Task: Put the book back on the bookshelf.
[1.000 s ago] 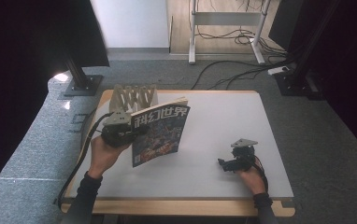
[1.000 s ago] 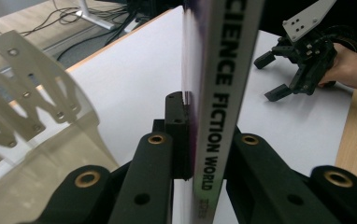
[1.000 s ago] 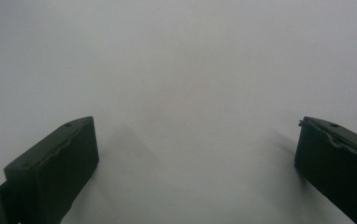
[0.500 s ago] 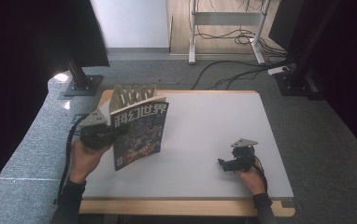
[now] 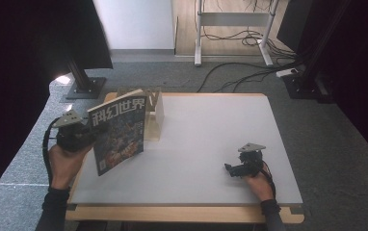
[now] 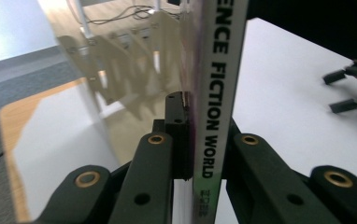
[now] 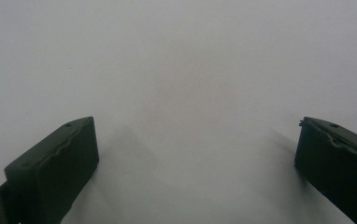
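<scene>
High view: magazine (image 5: 118, 132) carried left since the earlier frames, from over the tabletop's (image 5: 211, 144) left-centre out to its left edge, now partly overhanging it. Held upright, cover facing the camera, in front of and just left of the wooden rack (image 5: 152, 114). Left gripper (image 5: 93, 132) and hand (image 5: 65, 161) shifted left with it, off the tabletop's edge. Right gripper (image 5: 230, 168) unmoved, resting on the tabletop at right, well apart from the magazine. Judgement: magazine being lined up with the rack's left end for slotting in; not in a slot yet.

Left gripper view: jaws clamped on the magazine (image 6: 216, 93) at the spine edge, spine text running up between them. Grip looks firm, magazine vertical. Rack dividers (image 6: 134, 60) mirrored in the glossy back cover at left. Other gripper (image 6: 354, 88) lying far off on the white surface.

Right gripper view: jaws spread wide, nothing between them, bare white tabletop (image 7: 181, 84) ahead. Released and idle.

Count: one magazine, one rack (exact slot count unclear, several dividers), two grippers, one tabletop. No other loose items on the tabletop.
</scene>
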A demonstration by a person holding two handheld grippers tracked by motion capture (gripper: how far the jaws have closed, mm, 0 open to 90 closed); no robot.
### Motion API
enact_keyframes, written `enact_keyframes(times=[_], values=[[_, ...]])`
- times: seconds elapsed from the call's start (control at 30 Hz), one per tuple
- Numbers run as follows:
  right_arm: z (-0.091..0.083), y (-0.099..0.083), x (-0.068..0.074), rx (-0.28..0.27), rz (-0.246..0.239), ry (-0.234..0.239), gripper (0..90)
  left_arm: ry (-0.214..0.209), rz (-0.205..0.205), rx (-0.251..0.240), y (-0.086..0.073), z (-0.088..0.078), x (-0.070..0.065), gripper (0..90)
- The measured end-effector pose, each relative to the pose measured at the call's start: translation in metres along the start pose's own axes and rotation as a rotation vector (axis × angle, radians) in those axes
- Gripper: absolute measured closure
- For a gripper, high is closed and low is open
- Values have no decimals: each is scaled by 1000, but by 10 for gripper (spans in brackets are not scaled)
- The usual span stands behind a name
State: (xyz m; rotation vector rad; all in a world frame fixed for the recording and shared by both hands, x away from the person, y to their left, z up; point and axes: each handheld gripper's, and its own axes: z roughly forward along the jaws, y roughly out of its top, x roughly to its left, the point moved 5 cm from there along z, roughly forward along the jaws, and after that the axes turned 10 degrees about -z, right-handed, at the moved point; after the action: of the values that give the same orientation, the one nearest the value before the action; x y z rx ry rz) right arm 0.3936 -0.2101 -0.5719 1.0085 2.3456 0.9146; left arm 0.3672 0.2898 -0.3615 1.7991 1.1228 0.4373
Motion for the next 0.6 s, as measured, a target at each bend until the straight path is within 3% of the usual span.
enact_keyframes(times=[0.3,0.6], values=[[0,0,0,0,-2,-1,0,72,-39,-23,11,-7,23,826],[0,0,0,-1,-2,-1,0,106,-84,-50,23,14,36,826]])
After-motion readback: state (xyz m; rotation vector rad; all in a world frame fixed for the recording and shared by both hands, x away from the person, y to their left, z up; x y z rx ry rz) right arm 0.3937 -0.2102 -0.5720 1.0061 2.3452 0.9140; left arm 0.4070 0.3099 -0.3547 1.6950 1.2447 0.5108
